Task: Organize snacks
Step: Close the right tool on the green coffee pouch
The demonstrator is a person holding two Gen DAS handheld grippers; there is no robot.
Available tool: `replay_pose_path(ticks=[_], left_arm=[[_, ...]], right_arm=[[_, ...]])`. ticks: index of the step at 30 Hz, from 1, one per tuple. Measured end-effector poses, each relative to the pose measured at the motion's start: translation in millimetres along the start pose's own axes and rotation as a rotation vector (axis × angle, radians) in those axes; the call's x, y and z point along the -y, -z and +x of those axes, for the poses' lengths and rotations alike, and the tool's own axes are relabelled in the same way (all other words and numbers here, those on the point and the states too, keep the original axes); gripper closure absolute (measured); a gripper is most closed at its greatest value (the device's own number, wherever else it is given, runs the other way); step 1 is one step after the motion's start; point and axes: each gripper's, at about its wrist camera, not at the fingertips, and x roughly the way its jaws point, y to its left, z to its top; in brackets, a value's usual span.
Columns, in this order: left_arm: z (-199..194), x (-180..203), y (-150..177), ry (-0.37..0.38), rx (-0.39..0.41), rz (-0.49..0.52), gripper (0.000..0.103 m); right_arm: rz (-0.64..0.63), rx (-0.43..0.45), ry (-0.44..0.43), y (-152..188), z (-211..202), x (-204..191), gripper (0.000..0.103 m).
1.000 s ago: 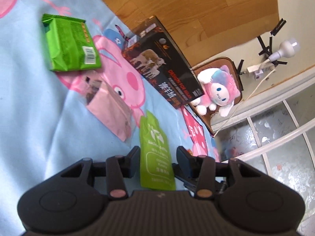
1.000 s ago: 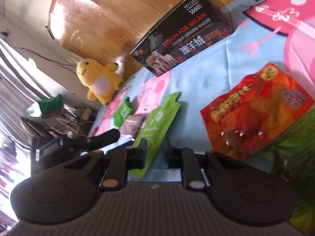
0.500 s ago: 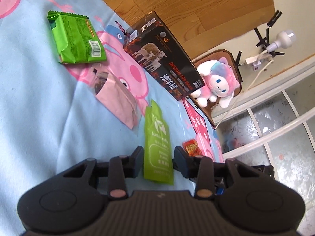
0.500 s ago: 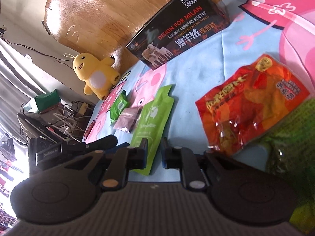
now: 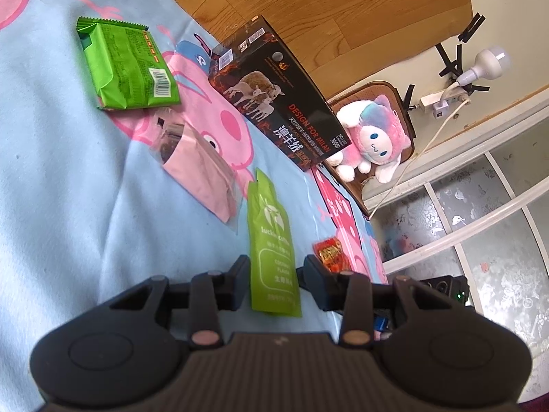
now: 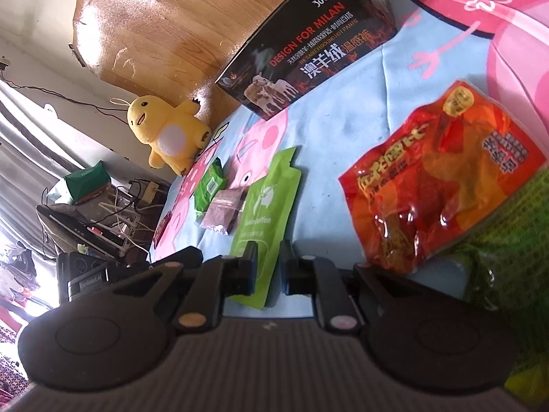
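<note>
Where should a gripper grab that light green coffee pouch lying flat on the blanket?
Take the light green coffee pouch by its near, square bottom edge, coming in low from the left gripper side. It lies flat and thin on the soft blanket, long axis pointing away, and that end sits clear of the pink packet.

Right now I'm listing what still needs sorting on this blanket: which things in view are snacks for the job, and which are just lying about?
Snacks to organize:
green sachet
pink packet
green wrapped pack
red-orange bag

Just lying about:
black box
pink plush
yellow plush
lamp
cartoon blanket
</note>
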Motion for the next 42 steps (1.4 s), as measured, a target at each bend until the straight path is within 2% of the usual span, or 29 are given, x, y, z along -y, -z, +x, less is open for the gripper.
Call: replay_pose_path(ticks=[16, 24, 28, 29, 32, 33, 37, 38, 39, 42], left_arm=[[0.2, 1.6, 1.5, -0.005, -0.001, 0.022, 0.067], [0.1, 2.4, 1.9, -0.008, 0.001, 0.043, 0.067], [1.5, 6.8, 4.3, -0.033, 0.003, 0.081, 0.067], [1.9, 7.9, 4.8, -0.04, 0.003, 0.091, 0.067], [2.0, 9.0, 6.0, -0.045, 0.005, 0.108, 0.067], [1.8, 8.5, 5.9, -0.044, 0.005, 0.108, 0.067], [1.4, 8.5, 6.6, -0.045, 0.008, 0.112, 0.067], [1.8, 9.3, 7.1, -0.047, 0.009, 0.112, 0.067], [2.7, 10.2, 7.8, -0.046, 0.009, 0.114, 0.067], [3.6, 11.3, 8.0, -0.042, 0.008, 0.12, 0.065]], right_arm=[[0.113, 0.035, -0.096, 1.6, -5.4, 10.7, 0.086], [0.132, 0.044, -0.128, 2.4, -6.2, 9.8, 0.08], [0.088, 0.044, -0.111, 4.1, -6.1, 1.7, 0.073], [0.087, 0.051, -0.126, 4.3, -7.3, 0.9, 0.073], [0.109, 0.053, -0.26, 2.8, -9.3, 0.9, 0.073], [0.092, 0.047, -0.265, 3.1, -7.9, -2.8, 0.073], [0.014, 0.004, -0.113, 9.1, 8.4, -12.5, 0.073], [0.014, -0.005, -0.083, 10.5, 12.9, -10.2, 0.078], [0.006, -0.004, -0.071, 11.2, 15.2, -10.0, 0.085], [-0.005, -0.014, -0.063, 11.9, 19.3, -10.5, 0.09]])
